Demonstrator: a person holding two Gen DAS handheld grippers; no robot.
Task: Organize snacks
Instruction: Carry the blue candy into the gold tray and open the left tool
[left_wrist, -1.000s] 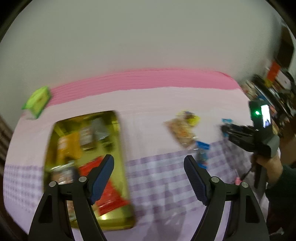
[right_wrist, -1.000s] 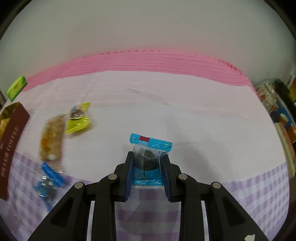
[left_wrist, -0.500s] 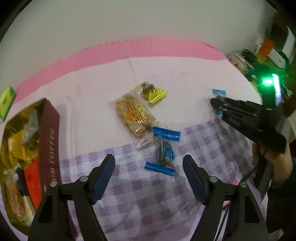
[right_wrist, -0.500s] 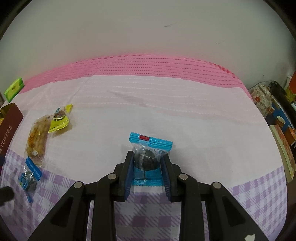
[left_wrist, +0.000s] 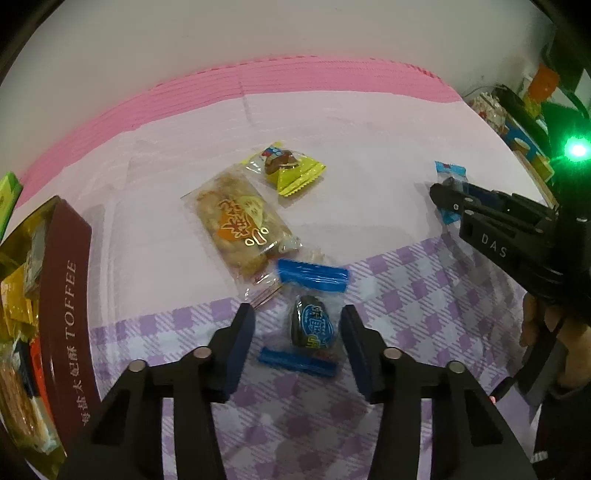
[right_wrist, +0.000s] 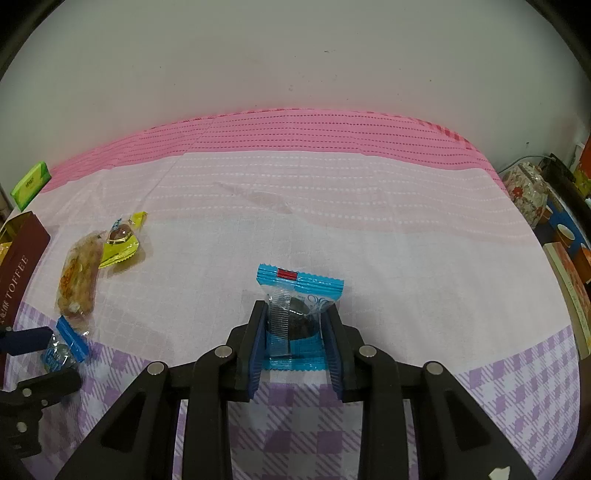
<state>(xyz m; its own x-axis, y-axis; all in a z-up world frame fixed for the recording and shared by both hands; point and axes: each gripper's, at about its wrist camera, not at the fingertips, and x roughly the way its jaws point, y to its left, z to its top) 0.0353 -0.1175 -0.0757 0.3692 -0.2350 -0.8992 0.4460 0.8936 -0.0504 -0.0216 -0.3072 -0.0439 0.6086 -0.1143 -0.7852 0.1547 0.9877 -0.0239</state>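
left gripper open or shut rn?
Open. Left gripper jaws stand wide apart on either side of the blue-ended candy, not touching it.

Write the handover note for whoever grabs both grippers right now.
Left gripper: open, straddling the blue-ended dark candy on the purple check cloth, not yet closed.
Right gripper: shut on a blue-wrapped dark snack.
Loose on the pink cloth: long clear-wrapped pastry bar and yellow-wrapped chocolate, side by side.
Toffee box at far left already holds several packets.
Left to do: box the held snack, grasp the candy, then the bar and the chocolate.
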